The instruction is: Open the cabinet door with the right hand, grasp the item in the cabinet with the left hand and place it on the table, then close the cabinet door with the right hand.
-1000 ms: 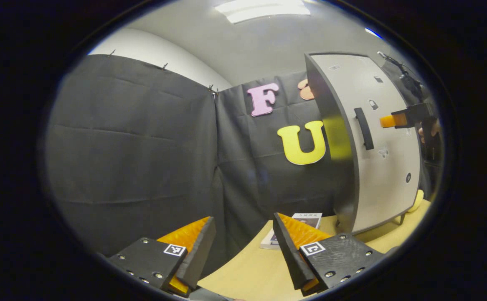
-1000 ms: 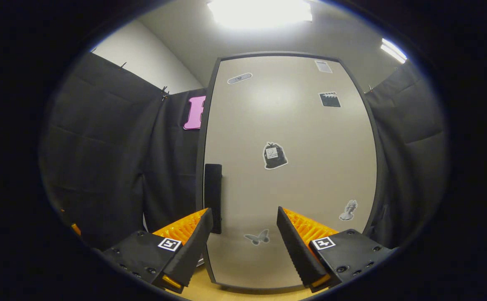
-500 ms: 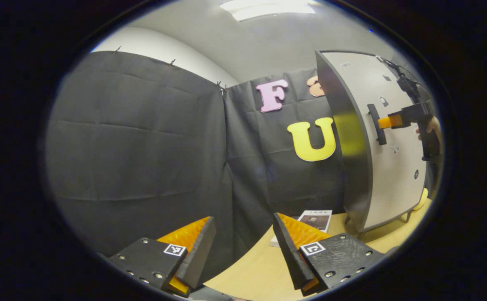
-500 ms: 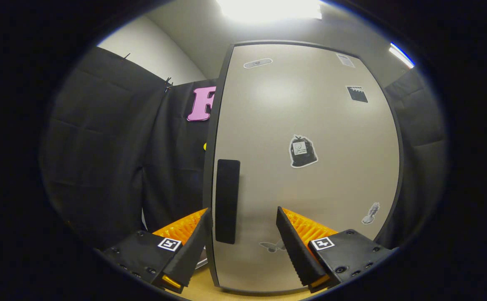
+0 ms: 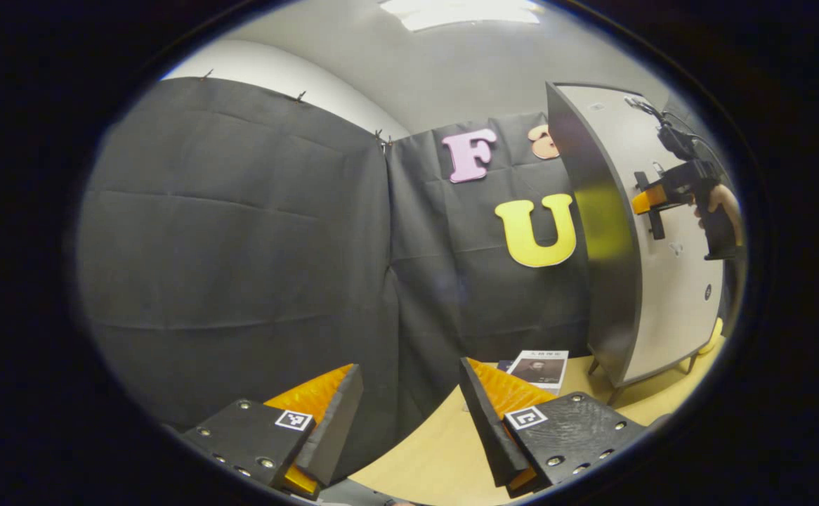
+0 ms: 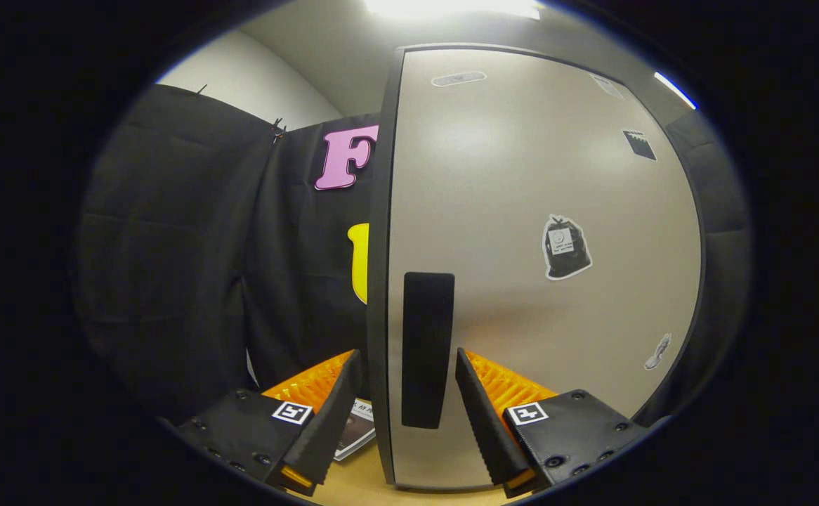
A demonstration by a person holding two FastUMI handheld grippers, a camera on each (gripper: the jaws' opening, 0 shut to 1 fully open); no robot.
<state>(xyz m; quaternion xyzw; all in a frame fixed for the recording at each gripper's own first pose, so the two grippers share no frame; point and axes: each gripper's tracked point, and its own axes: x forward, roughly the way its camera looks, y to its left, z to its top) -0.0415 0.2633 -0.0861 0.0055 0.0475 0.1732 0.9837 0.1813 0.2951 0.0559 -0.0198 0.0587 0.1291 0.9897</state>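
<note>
Right gripper view: right gripper (image 6: 404,393) spread open, fingers straddling the dark vertical handle (image 6: 426,349) near the left edge of the cabinet door (image 6: 536,281), one finger to each side, neither seen pressing on it. Door shut, so the item inside hidden; no telling what it is or where on the shelves.

Left gripper view: left gripper (image 5: 409,414) also open and empty, held low over the table (image 5: 437,457), well apart from the cabinet (image 5: 662,295). Right gripper (image 5: 645,200) seen farther off at the handle, a hand (image 5: 718,204) behind it.

Likely risks, judged from here:
- Closing off-centre and catching only the handle's edge, then slipping off on the pull.
- Left finger sits close to the door's free edge; could jam against the frame or clip it.
- Pulling straight back rather than along the hinge arc; cabinet stands on thin legs and could drag or tip across the table.
- Swinging door could sweep toward the booklet (image 5: 539,369) lying on the table just beside the cabinet's foot.

Count: one cabinet, one door, one handle, two grippers, one booklet, several small stickers on the door, one a dark bag shape (image 6: 565,247).
</note>
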